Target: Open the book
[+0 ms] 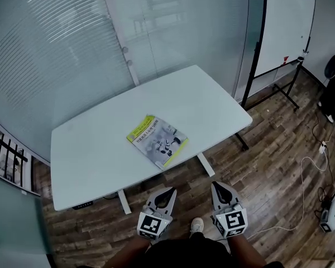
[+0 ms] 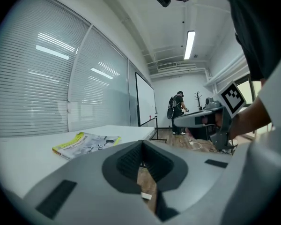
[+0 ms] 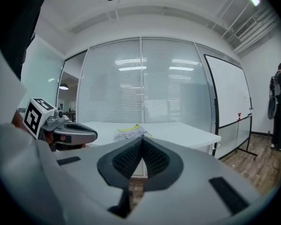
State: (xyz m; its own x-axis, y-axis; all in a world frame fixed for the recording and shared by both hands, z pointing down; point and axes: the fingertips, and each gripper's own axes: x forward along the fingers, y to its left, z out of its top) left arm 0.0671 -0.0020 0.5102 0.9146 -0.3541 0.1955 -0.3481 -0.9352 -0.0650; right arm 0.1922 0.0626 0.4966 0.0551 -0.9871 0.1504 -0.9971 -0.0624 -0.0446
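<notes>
While the book (image 1: 157, 140) lies shut on the white table (image 1: 89, 161), close to the near edge, both claws hang over the wood floor (image 1: 268, 172) and do not touch the table. The book has a yellow-green strip along one side of its cover. From the left claw (image 1: 168, 192), the book is at about 12 o'clock. This claw's jaws are pressed together at the tips and hold nothing. The right claw (image 1: 218, 186) is just beside it, at 3 o'clock, and the book is at about 10 o'clock from it. Its jaws are pressed together too, with nothing between them. A whiteboard (image 1: 282, 24) stands at 2 o'clock from the table. A thin white cable (image 1: 310, 166) lies on the floor at 3 o'clock.
</notes>
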